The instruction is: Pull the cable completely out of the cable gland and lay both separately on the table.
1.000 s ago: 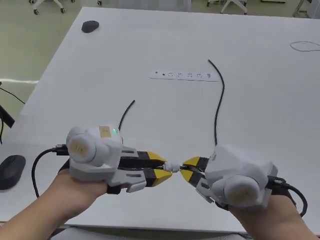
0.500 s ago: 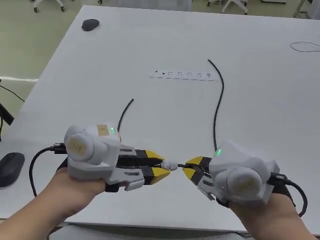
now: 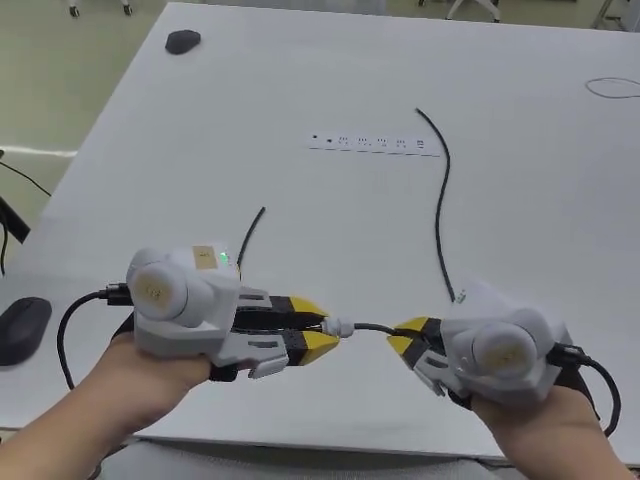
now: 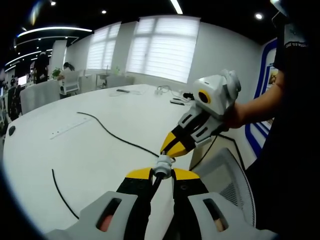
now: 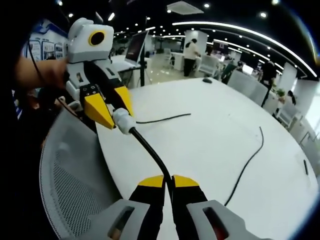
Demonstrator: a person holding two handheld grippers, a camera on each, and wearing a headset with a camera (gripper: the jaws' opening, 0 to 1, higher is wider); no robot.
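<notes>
The white cable gland (image 3: 338,327) is pinched in my left gripper (image 3: 322,330), which is shut on it just above the table's near edge. A black cable (image 3: 372,328) runs out of the gland to my right gripper (image 3: 398,338), shut on the cable a short way to the right. Beyond the right gripper the cable trails across the table towards the power strip. In the left gripper view the gland (image 4: 162,162) sits between the yellow tips (image 4: 161,174). The right gripper view shows the cable (image 5: 150,150) rising from its jaws (image 5: 168,180) to the gland (image 5: 122,120).
A white power strip (image 3: 372,145) lies mid-table. A short loose black cable (image 3: 250,232) lies beyond the left gripper. One dark mouse (image 3: 183,41) sits at the far left corner, another (image 3: 22,328) at the near left edge. A thin wire loop (image 3: 610,88) lies far right.
My right gripper has moved right, away from the left one, and a longer stretch of black cable now shows between the gland and its tips. The left gripper has hardly moved.
</notes>
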